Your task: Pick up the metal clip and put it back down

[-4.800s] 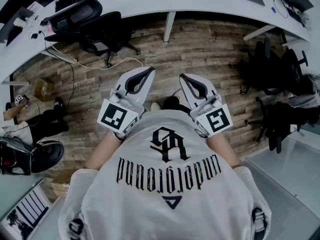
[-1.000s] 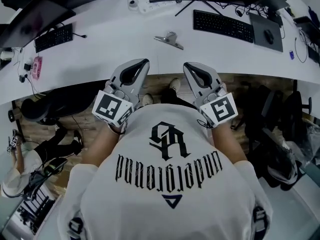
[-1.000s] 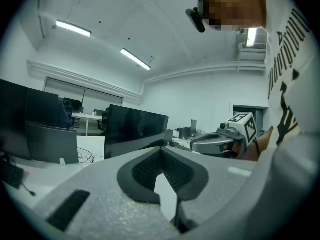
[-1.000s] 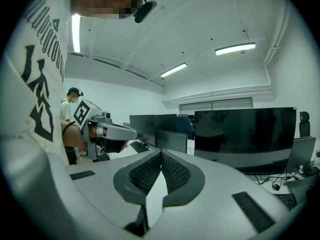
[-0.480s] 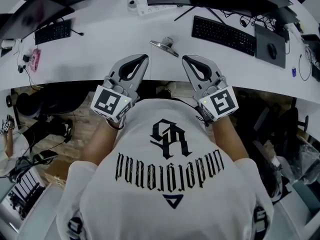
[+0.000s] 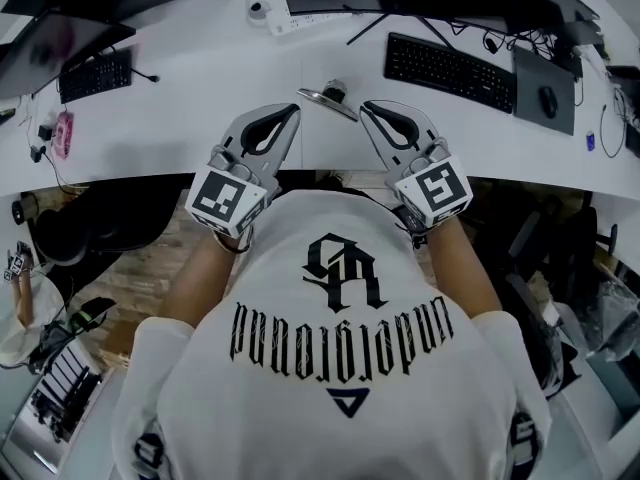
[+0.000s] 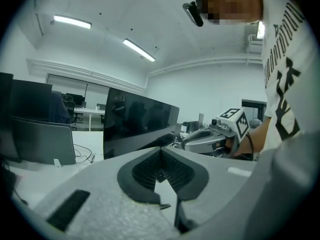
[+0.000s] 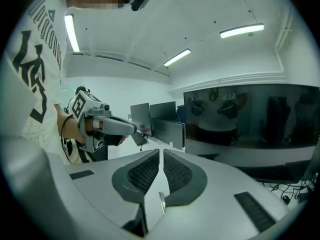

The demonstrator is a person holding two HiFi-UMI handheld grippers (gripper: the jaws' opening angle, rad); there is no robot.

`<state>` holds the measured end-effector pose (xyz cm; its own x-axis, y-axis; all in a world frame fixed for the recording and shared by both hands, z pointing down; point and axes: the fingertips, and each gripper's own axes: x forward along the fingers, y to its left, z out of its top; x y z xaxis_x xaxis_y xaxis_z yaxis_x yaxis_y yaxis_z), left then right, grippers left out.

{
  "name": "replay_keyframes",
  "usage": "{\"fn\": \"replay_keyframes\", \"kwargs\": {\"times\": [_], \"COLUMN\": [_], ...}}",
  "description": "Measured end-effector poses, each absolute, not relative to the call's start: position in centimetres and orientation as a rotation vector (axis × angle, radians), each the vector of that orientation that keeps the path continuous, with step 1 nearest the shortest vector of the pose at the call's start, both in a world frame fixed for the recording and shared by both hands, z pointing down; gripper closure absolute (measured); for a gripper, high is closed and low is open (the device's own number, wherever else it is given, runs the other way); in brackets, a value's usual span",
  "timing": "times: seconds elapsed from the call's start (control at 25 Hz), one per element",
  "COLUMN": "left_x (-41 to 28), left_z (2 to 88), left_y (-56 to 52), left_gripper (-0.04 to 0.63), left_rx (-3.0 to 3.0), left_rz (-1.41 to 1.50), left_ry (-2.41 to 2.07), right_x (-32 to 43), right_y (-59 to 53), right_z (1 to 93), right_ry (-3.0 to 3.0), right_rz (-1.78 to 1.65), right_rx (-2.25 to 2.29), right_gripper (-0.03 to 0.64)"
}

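- While the left gripper (image 6: 292,114) and right gripper (image 6: 366,108) hover over the near edge of the desk (image 6: 190,108), the clip (image 6: 327,99) lies on the desk just beyond their tips and between them, untouched.
- We see both pairs of jaws pressed together, with nothing between them.
- We judge the pick not yet begun. If we come in shut, a tip may shove the clip across the smooth top.
- If we pinch off-centre, the thin metal may slip from the pads.
- Our tips sit close, so reaching with both may knock them together.
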<state>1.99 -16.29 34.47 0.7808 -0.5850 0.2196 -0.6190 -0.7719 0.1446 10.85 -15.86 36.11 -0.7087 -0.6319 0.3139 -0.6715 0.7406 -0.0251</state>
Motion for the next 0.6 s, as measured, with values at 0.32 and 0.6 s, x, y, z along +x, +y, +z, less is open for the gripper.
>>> {"fn": "replay_keyframes", "kwargs": {"times": [0.32, 0.6], "left_x": [1.6, 0.5], "left_z": [37.9, 42.4], "left_y": [-19.7, -22.5], "left_gripper": [0.583, 0.583], "left_rx": [2.736, 2.689], "left_rz": [0.307, 0.349], "left_ry": [-0.874, -0.826], "right_x": [9.9, 9.3], "right_y": [-19.1, -21.5], "right_z": [40.8, 46.0], "right_ry": [-2.586, -2.525], "right_rz": [0.289, 0.379], "right_rx": [1.007, 0.978], "right_gripper": [0.601, 0.598]}}
